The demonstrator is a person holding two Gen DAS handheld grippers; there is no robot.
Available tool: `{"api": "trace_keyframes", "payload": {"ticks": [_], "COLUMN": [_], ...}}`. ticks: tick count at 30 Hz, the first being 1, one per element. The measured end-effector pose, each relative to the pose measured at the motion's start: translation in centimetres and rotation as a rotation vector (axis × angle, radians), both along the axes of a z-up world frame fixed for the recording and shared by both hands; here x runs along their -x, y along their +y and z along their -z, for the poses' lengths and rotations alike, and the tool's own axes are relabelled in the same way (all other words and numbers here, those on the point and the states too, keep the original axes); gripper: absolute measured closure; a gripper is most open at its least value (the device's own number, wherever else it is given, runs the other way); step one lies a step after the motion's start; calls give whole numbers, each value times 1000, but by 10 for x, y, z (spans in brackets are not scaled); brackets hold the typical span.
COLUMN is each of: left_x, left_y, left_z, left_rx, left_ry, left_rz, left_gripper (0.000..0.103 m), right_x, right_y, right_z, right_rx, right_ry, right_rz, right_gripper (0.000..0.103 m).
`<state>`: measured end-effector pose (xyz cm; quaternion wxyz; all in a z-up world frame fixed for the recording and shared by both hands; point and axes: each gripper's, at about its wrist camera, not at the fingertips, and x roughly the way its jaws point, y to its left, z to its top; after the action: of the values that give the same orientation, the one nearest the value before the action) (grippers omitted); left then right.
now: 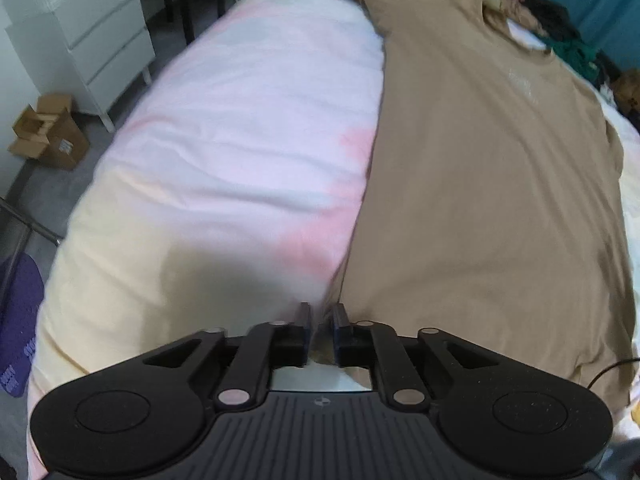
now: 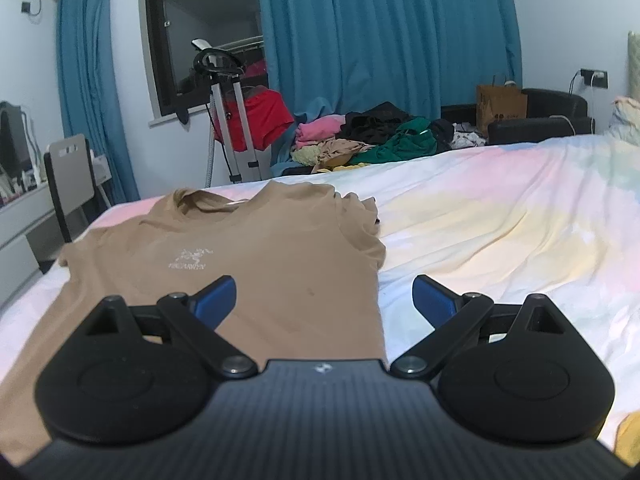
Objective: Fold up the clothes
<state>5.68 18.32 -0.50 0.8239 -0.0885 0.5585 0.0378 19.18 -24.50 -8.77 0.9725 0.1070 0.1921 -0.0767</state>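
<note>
**Operator:** Report status, left side first.

**Gripper:** My left gripper [image 1: 320,316] points steeply down at the near left hem edge of the tan T-shirt [image 1: 480,208]. Its jaws stand nearly together. Whether cloth is clamped between them, I cannot tell. The shirt lies flat, face up, on the bed [image 1: 240,128]. My right gripper [image 2: 324,300] hovers over the shirt's right edge, jaws wide apart, empty.

**Operator:** Step and next move?

**Gripper:** Judged: starting the first fold. Next calls for securing both hem corners.
</note>
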Motion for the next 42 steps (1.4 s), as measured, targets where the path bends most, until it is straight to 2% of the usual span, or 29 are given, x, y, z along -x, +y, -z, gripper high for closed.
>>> {"api": "trace_keyframes", "payload": {"ticks": [1, 3, 7, 9, 12, 13, 15, 18, 21, 23, 26, 29, 37, 40, 42], "left_x": [-1, -8, -19, -27, -38, -44, -57, -70, -77, -73, -71, -79, -81, -79, -79], "left_y": [-7, -17, -50, -71, -110, -126, -155, -182, -195, -200, -198, -192, -174, -173, -174], "left_z": [-5, -15, -32, -36, -39, -37, -22, 1, 26, 37, 50, 62, 68, 68, 70], "left_rx": [-17, -60, -102, -93, -134, -163, -155, -53, -16, -52, -108, -67, -81, -78, -100], "left_ry": [-30, -96, -220, -287, -412, -449, -484, -518, -545, -570, -594, -550, -477, -473, -469], "left_rz": [1, 13, 66, 78, 120, 124, 117, 106, 117, 161, 156, 111, 67, 67, 62], "left_gripper": [66, 52, 31, 24, 17, 13, 9, 5, 4, 4, 0, 0, 0, 0, 0], "right_x": [-1, -1, -1, -1, 0, 0, 0, 2, -1, -6, -18, -28, -52, -66, -79], "right_y": [-1, -3, -4, -3, -1, -1, -1, -2, -6, -10, -15, -19, -46, -58, -69], "right_z": [0, 0, -2, -3, -5, -5, -6, -6, -4, -1, 6, 14, 30, 34, 40], "right_rx": [-8, -28, -61, -61, -49, -48, -47, -43, -63, -74, -94, -116, -246, -288, -347], "right_ry": [0, 0, -13, -24, -39, -41, -48, -62, -67, -60, -35, -24, -21, -34, -33], "right_rz": [-1, -4, -9, -10, -13, -14, -17, -19, -16, -6, -1, 6, 10, -11, -29], "right_gripper": [7, 7, 7, 7, 7, 7, 7, 7, 7, 7, 7, 7, 7, 13, 21]}}
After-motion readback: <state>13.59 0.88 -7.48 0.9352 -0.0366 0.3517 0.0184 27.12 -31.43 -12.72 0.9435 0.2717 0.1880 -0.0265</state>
